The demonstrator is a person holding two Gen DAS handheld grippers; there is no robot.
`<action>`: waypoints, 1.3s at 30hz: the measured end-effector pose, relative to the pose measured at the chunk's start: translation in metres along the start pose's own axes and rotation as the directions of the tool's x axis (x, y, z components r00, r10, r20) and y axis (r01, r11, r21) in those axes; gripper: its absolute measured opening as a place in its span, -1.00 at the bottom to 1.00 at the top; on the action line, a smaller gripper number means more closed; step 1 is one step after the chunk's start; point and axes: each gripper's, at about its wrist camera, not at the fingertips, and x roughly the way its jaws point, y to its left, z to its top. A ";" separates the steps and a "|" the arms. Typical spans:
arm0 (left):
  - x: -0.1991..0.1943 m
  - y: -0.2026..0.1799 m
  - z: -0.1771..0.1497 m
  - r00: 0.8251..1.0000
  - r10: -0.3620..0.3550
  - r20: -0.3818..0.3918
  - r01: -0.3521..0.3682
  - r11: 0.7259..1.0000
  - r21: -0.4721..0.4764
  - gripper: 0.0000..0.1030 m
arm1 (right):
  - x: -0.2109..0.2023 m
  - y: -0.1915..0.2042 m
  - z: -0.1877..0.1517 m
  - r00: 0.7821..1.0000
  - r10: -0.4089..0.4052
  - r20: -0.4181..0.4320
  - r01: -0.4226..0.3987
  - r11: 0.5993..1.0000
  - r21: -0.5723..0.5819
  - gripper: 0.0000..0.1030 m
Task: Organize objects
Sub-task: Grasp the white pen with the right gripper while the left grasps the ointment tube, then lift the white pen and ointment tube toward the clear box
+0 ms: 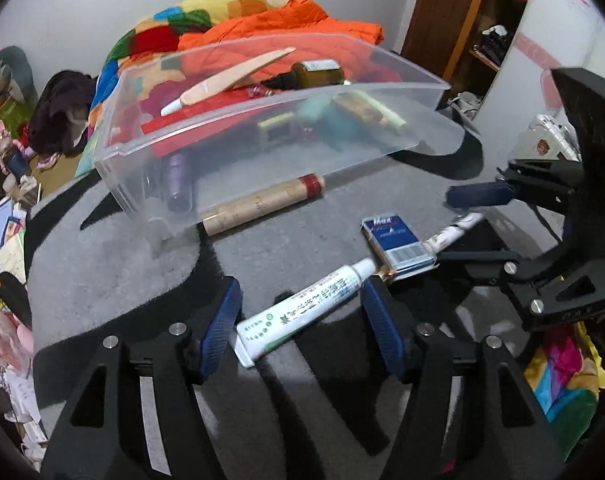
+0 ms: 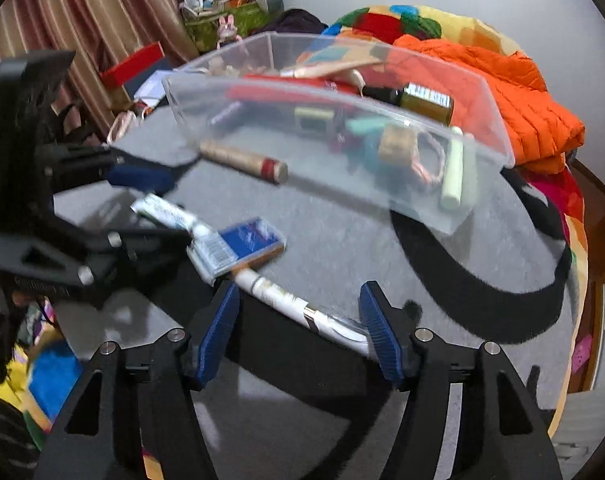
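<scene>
A clear plastic bin (image 1: 238, 152) (image 2: 482, 152) stands on the grey mat and holds several items, among them a brown bottle (image 1: 316, 74) and a cream shoehorn-like tool (image 1: 230, 80). A tan tube with a red band (image 1: 262, 204) (image 2: 242, 160) lies in front of it. My left gripper (image 1: 302, 320) is open around a white and green tube (image 1: 302, 312). A blue and white box (image 1: 396, 242) (image 2: 238, 248) lies beside it. My right gripper (image 2: 298, 320) is open around a white patterned tube (image 2: 298, 308), which also shows in the left wrist view (image 1: 454, 232).
The grey and black mat (image 1: 102, 264) (image 2: 442, 280) covers a bed. Orange and multicoloured quilts (image 1: 262, 20) (image 2: 502, 80) lie behind the bin. Cluttered shelves and a wooden cupboard (image 1: 462, 20) stand around. Each gripper shows in the other's view (image 1: 542, 208) (image 2: 62, 200).
</scene>
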 end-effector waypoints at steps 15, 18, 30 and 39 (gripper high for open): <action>-0.017 0.009 -0.022 0.998 0.048 0.035 -0.044 0.992 -0.117 -0.67 | -0.016 -0.004 -0.024 1.000 0.026 0.012 -0.027 0.998 0.063 -0.78; -0.023 0.007 -0.032 0.998 0.043 0.044 -0.037 0.991 -0.130 -0.67 | -0.024 -0.009 -0.035 0.996 0.088 0.008 -0.089 0.989 0.122 -0.80; -0.025 0.001 -0.039 0.993 0.080 0.081 -0.071 0.991 -0.114 -0.64 | -0.014 -0.004 -0.027 0.995 0.080 0.050 -0.088 0.982 0.166 -0.78; -0.036 0.002 -0.033 0.989 0.077 0.129 -0.056 0.986 -0.157 -0.68 | -0.026 0.013 -0.019 0.993 0.050 0.105 -0.064 0.989 0.135 -0.80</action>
